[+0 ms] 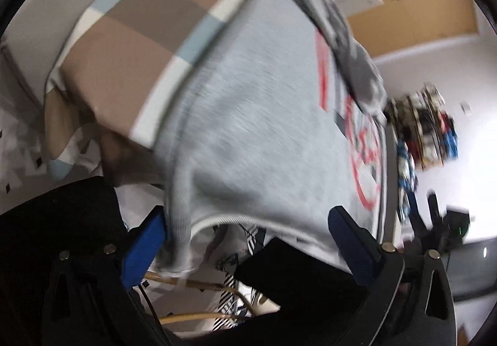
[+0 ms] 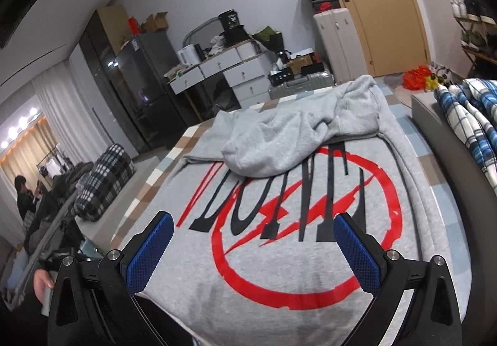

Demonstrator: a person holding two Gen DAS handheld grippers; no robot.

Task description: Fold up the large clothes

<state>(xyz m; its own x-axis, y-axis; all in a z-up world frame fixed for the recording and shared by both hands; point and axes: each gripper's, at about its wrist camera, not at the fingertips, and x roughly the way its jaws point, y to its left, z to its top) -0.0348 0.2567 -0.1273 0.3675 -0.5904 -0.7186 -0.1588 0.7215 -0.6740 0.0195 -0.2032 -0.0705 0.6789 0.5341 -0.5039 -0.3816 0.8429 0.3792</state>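
Observation:
A grey hoodie [image 2: 295, 200] with a red and black print lies on a checked bed cover [image 2: 174, 156]; its hood and sleeves [image 2: 298, 128] are bunched on the far part. My right gripper [image 2: 253, 221] is open, its blue pads [image 2: 149, 252] wide apart just above the near hem. In the blurred left wrist view, the same hoodie [image 1: 254, 128] hangs over the bed's edge. My left gripper [image 1: 245, 221] is open, jaws wide, with the ribbed hem corner [image 1: 177, 240] draped against the left blue pad [image 1: 143, 249].
A checked bed cover [image 1: 130, 44] spans the bed. A blue plaid garment [image 2: 466, 116] lies at the right, a dark plaid bundle [image 2: 102, 181] at the left. A fridge [image 2: 139, 91], drawers [image 2: 223, 66], suitcases and a door [image 2: 388, 4] stand beyond. People stand far left.

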